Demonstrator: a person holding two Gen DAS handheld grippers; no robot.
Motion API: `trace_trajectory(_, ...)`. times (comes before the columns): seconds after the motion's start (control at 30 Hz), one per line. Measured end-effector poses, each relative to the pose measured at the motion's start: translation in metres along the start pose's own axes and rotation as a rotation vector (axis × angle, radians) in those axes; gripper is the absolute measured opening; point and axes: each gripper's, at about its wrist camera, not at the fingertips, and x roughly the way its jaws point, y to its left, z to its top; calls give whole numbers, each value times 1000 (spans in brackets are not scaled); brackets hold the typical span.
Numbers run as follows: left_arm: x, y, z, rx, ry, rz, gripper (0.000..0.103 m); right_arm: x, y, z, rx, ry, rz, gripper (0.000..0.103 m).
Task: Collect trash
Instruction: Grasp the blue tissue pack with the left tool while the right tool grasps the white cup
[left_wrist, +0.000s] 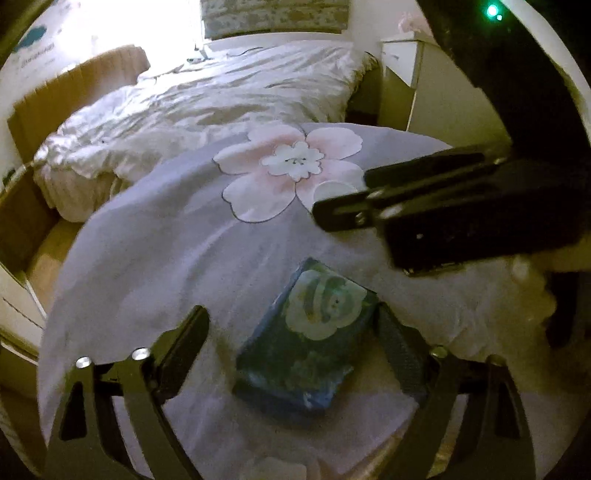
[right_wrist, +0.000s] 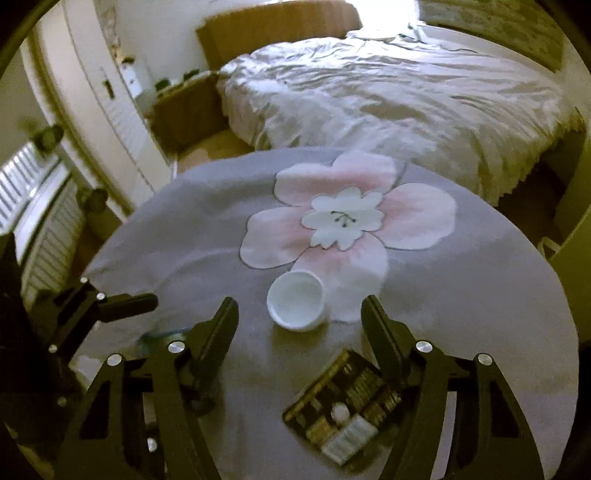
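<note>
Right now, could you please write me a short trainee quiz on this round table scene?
1. True or false: the left hand-held gripper straddles the blue packet.
2. What lies between the right hand-held gripper's fingers? A) white cup B) dark wrapper C) bottle
3. What is printed on the grey tablecloth?

Key: 1 true. 2 B, the dark wrapper; the white cup sits beyond the fingertips. 3 a pink flower.

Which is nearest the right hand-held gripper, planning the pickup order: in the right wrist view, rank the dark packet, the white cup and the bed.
1. Dark packet: at the right finger of the right hand-held gripper, low on the grey floral cloth.
2. White cup: just beyond the fingertips, lying on its side.
3. Bed: far behind the cloth.
</note>
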Motion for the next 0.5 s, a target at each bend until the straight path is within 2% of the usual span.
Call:
trace_trajectory(0.17,1,6,1,-20,-22,9,58,15,9,6,-50,18,-33,55)
trace_trajectory(0.23,0,11,2,-36,-31,13,49,17,11,7,-62,20,-53,45)
trace_trajectory(0.3,0,16,2,-65,-40,-7,46,18,8,7,-49,20,-44,38)
trace_trajectory(0.5,0,21,4,-118,-55,-17,43,3,-4,2,34,-4,23,38)
